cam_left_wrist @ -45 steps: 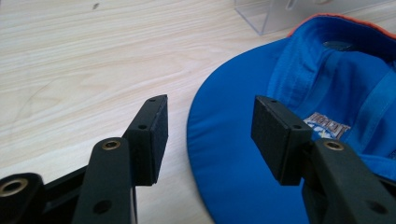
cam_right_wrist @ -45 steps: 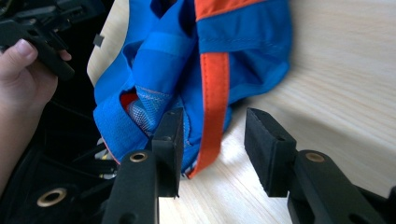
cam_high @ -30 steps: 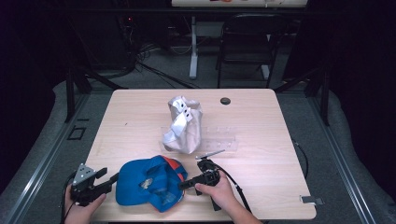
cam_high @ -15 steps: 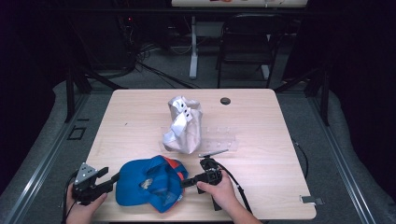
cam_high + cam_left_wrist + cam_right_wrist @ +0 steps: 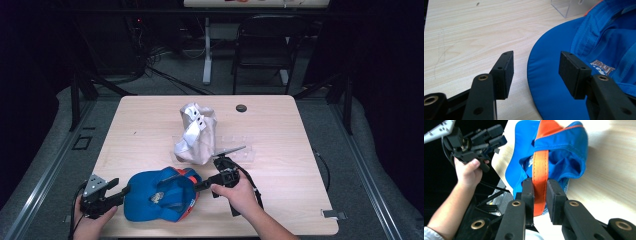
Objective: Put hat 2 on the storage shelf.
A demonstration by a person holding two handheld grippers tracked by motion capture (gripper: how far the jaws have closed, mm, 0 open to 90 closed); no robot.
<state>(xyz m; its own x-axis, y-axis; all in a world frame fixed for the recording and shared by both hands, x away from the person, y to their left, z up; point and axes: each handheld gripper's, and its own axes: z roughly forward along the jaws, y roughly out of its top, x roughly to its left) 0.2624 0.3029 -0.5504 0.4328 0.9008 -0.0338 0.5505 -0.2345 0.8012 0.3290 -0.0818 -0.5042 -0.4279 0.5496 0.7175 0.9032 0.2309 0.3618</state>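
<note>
We hold the orange strap [image 5: 540, 170] of the blue cap [image 5: 160, 199] pinched in the right gripper [image 5: 540, 192]; its jaws have just been closing on it. This first grasp looks done, while the lifting or arranging of the cap is still ahead, we judge. The left gripper [image 5: 535, 68] stands wide apart with the brim between its pads, not pressed. The cap lies at the near table [image 5: 145, 130] edge, between both grippers. Farther away stands a grey bag [image 5: 196, 134].
</note>
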